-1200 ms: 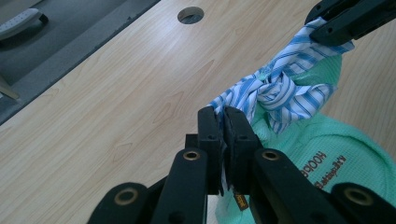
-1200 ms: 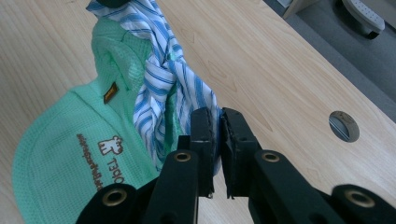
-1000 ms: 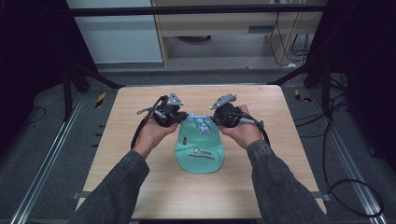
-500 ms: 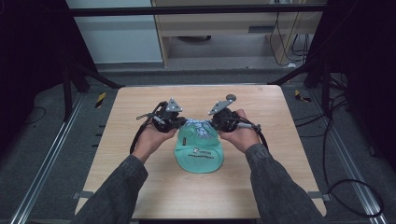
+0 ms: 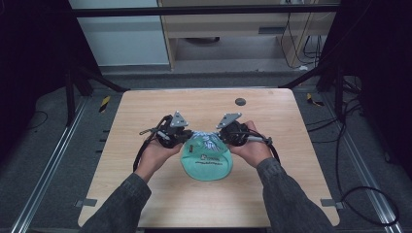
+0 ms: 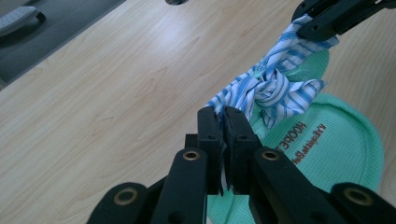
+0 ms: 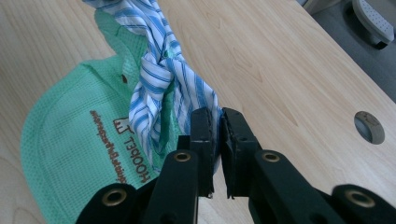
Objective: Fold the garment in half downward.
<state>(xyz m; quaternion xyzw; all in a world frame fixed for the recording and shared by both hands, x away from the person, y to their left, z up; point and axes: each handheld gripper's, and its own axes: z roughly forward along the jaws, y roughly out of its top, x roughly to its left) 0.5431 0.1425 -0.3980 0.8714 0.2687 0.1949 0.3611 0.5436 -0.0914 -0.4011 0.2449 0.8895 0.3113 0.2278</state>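
Closest to us in the high view, two grey sleeves (image 5: 124, 204) come up from the bottom edge, and our hands hold the left gripper (image 5: 179, 137) and the right gripper (image 5: 226, 136), each topped by a grey three-cornered plate. Between and just below the jaws lies a mint-green pouch (image 5: 206, 162), rounded at its near end, woven in a fine waffle grid with dark printed lettering across it.

In the left gripper view, our black, flat-faced jaws are clenched on one tail of a blue-and-white striped cloth tie (image 6: 268, 88). Just beyond the jaw tips the thin, crumpled tie twists into a knot over the pouch's narrow neck. Farther along, the tie's other tail runs up into the right gripper's dark jaws at the top right corner.

In the right gripper view, our jaws are likewise clamped on a tail of the same striped tie, with the knot a little ahead of the tips and the pouch spreading to their left.

Beyond both jaws stretches the worktop (image 5: 145, 104), pale wood with a smooth lengthwise grain, carrying a round dark grommet (image 5: 240, 101) near its far edge.
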